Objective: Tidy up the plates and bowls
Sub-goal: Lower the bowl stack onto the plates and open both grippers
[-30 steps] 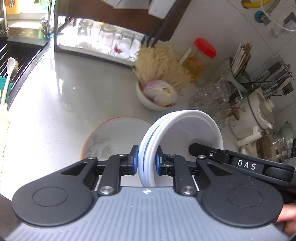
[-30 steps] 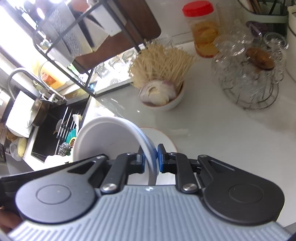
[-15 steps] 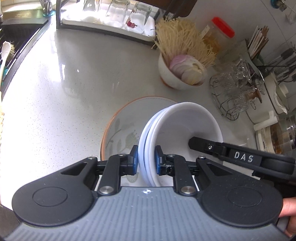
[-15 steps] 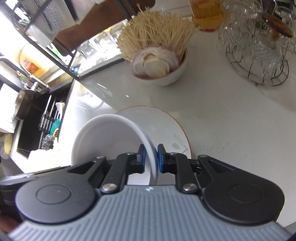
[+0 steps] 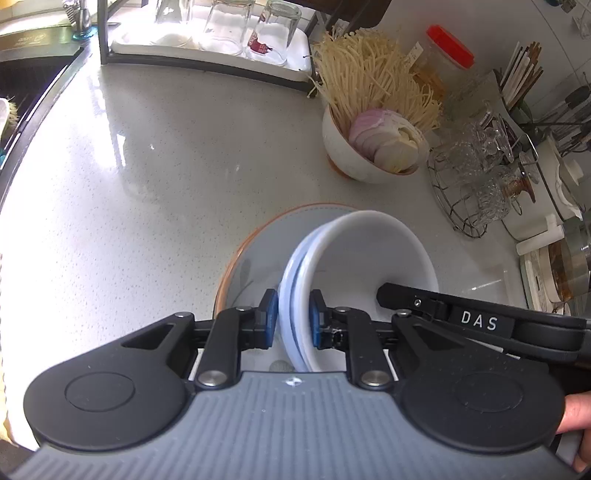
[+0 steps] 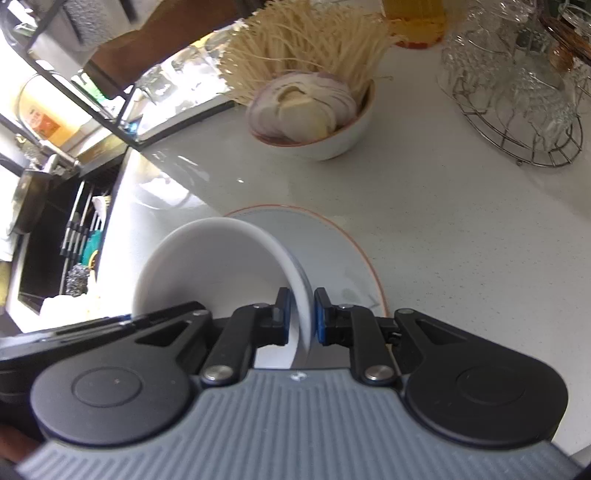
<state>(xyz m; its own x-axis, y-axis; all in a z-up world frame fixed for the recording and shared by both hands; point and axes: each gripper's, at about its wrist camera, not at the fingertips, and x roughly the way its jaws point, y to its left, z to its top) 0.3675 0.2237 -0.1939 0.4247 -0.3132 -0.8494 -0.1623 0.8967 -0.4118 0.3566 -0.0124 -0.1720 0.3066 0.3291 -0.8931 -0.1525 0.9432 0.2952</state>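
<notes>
A stack of white bowls [image 5: 369, 254] hangs just above an orange-rimmed plate [image 5: 255, 251] on the pale counter. My left gripper [image 5: 293, 319] is shut on the stack's near rim, blue pads on either side. In the right wrist view my right gripper [image 6: 301, 321] is shut on the opposite rim of the same bowls [image 6: 214, 266], over the plate [image 6: 343, 251]. A finger of the right gripper [image 5: 443, 308] reaches into the left wrist view. Whether the stack touches the plate is hidden.
A bowl of enoki mushrooms and sliced onion [image 5: 373, 147] stands behind the plate. A wire basket of glass cups [image 5: 476, 177] is to its right, a rack with upturned glasses [image 5: 229, 33] at the back, a red-lidded jar [image 5: 447, 55] beyond. The sink [image 6: 55, 236] lies left.
Both grippers have sunk toward the counter with the bowl stack between them, and the orange-rimmed plate now lies closer beneath it. Both grips are unchanged.
</notes>
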